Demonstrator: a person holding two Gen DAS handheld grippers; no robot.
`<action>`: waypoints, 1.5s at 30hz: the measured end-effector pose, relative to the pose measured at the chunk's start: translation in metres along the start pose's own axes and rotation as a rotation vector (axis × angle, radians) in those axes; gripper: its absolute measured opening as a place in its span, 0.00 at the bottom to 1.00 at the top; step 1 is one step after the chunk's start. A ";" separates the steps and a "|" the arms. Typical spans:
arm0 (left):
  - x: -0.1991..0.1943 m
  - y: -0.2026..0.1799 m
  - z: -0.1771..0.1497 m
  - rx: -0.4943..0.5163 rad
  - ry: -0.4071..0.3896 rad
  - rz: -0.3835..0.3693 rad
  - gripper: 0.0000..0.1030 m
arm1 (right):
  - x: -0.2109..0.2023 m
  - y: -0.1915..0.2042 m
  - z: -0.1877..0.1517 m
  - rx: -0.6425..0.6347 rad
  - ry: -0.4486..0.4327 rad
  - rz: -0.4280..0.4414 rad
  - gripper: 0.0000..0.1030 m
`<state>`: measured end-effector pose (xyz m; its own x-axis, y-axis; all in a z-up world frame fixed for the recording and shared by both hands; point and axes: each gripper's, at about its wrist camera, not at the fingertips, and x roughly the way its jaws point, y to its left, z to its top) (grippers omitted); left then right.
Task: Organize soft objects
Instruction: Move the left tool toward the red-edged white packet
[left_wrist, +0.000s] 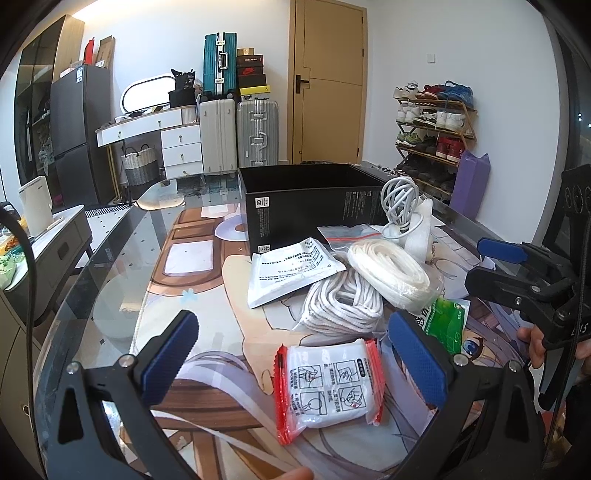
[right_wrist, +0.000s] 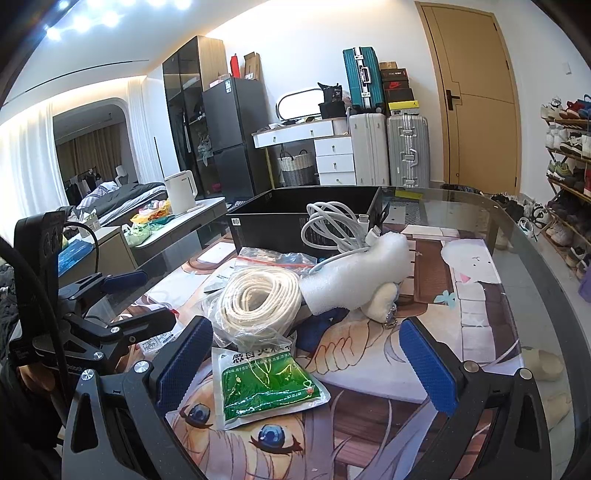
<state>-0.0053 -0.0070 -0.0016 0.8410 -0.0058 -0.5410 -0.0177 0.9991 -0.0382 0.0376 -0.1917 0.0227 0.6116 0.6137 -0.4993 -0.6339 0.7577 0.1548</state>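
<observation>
My left gripper (left_wrist: 295, 354) is open over a red-edged clear packet (left_wrist: 327, 384) that lies flat between its blue pads. My right gripper (right_wrist: 306, 354) is open over a green and white pouch (right_wrist: 266, 384); the same pouch shows in the left wrist view (left_wrist: 445, 325). Behind lie a bagged white rope coil (right_wrist: 258, 299), a second rope bundle (left_wrist: 343, 302), a white printed pouch (left_wrist: 291, 269), a zip bag (right_wrist: 277, 258), a white cable (right_wrist: 332, 225), a white foam piece (right_wrist: 354, 273) and a small plush charm (right_wrist: 384, 299). An open black box (left_wrist: 310, 206) stands behind them.
All rests on a glass table over an anime-print mat (right_wrist: 443, 280). A side cabinet with a white kettle (right_wrist: 179, 192) stands left. Suitcases (left_wrist: 236, 136), a dresser, a door and a shoe rack (left_wrist: 436, 136) line the room. My right gripper (left_wrist: 517, 280) appears at the left view's right edge.
</observation>
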 end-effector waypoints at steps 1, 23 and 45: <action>0.000 0.000 0.000 0.003 -0.001 0.002 1.00 | 0.000 0.000 0.000 0.003 -0.002 -0.001 1.00; -0.002 0.003 0.000 0.022 0.004 -0.026 1.00 | 0.003 -0.001 0.000 -0.009 0.006 -0.020 1.00; -0.005 0.006 0.003 0.043 0.024 -0.008 1.00 | 0.008 0.009 0.007 -0.061 0.072 -0.079 1.00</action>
<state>-0.0080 -0.0007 0.0039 0.8276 -0.0138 -0.5612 0.0123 0.9999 -0.0065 0.0400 -0.1791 0.0260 0.6265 0.5332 -0.5685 -0.6140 0.7869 0.0614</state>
